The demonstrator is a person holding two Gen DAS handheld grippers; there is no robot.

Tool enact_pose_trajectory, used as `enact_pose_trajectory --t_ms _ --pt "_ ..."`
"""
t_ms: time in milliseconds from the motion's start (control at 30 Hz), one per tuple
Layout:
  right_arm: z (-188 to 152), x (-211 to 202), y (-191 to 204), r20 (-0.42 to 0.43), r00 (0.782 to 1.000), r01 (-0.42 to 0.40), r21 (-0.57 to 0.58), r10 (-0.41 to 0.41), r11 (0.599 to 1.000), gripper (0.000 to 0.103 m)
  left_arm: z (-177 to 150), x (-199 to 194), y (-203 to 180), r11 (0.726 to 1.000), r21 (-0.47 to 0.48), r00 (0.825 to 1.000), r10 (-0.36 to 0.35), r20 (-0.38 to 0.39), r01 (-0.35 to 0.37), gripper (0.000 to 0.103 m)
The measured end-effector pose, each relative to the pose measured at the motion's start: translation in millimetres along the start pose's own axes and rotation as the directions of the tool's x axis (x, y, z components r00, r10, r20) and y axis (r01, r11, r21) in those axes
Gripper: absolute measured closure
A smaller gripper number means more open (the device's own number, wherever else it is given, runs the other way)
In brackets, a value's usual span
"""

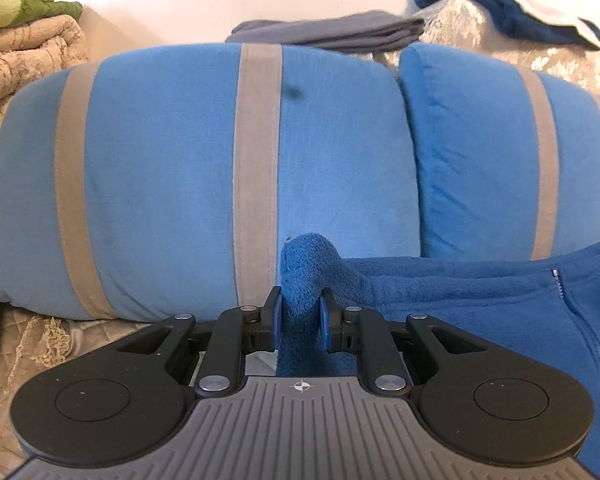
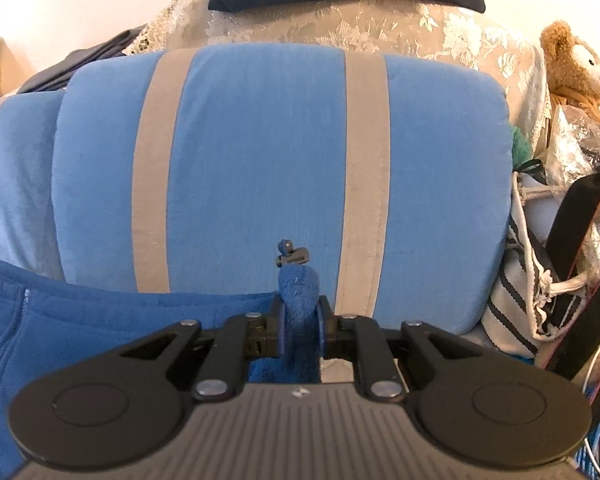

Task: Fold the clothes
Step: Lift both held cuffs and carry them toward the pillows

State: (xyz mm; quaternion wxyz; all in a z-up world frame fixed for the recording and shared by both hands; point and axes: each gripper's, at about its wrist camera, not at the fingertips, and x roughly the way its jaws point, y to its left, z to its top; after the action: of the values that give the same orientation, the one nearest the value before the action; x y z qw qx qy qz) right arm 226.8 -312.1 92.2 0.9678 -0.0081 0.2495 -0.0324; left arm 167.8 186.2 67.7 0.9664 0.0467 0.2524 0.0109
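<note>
Both grippers clamped on bunched edges of the blue fleece zip jacket, left gripper and right gripper at lower centre of frame, garment slung between them before striped cushions; keep tension even, edges level.

No words, brand names or numbers can be read in either view. The only sign is a small round crosshair mark, printed on the grey ribbed body of the left tongs, at the middle of its front edge. The same kind of mark stands on the right tongs, but there it is too blurred to make out clearly.
</note>
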Motion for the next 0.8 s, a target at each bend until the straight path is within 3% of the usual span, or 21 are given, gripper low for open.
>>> enact_pose_trajectory --t_ms 333,800 --pt "-16 50 8 -0.052 0.998 0.033 -0.024 -0.034 0.999 0.088 -24 56 -4 0.998 -0.011 0.991 0.053 -0.122 -0.055 0.084" --pt "-46 107 11 -0.158 0.987 0.04 -0.011 -0.041 0.999 0.088 -46 96 -8 0.997 0.039 0.976 0.072 -0.205 -0.065 0.084"
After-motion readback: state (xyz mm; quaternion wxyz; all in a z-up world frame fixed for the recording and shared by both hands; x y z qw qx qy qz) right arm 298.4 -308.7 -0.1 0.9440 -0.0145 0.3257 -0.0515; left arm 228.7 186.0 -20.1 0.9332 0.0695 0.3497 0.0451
